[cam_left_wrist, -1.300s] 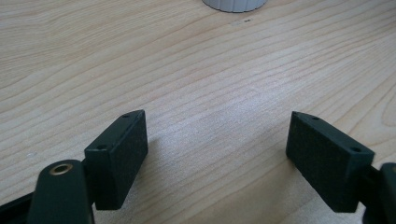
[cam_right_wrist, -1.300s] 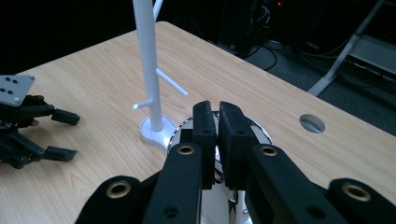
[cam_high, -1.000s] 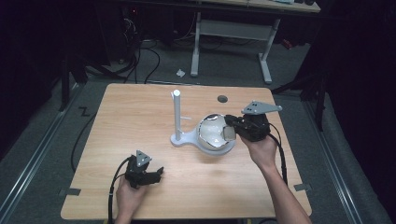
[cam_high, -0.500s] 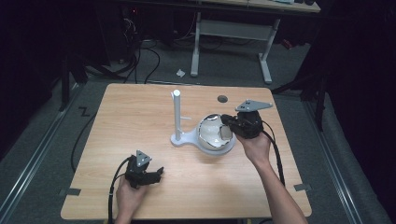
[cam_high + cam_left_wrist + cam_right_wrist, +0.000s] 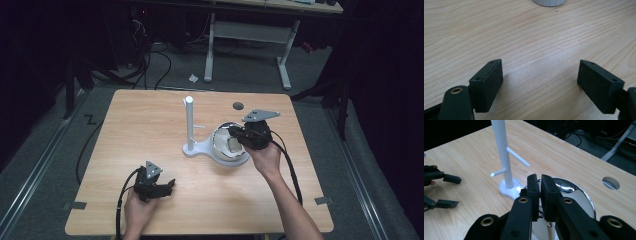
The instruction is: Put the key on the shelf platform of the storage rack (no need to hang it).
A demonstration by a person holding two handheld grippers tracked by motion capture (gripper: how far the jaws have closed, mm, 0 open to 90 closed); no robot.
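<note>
You are resting the left gripper (image 5: 165, 186) low on the near-left part of the desk (image 5: 150, 130), with its jaws spread wide apart and holding nothing; in the left gripper view only bare wood grain lies between them. That placement looks like a parked, standby posture, well apart from the work.

Moving right, the white stand (image 5: 190, 125) is standing upright near the middle of the desk. Its two short pegs (image 5: 517, 157) are carrying nothing, so it appears to be waiting to receive something.

Just beside the stand's base, the round shiny-rimmed container (image 5: 225, 150) is sitting on the desk. You are holding the right gripper (image 5: 235, 134) over its rim, jaws brought together with only a thin gap. A thin wire-like piece (image 5: 541, 214) is showing below the jaws, but whether the jaws are clamping it cannot be told. The gripper body is covering most of the container's interior, so its contents are hidden. A dark round hole (image 5: 238, 105) is visible farther back.
</note>
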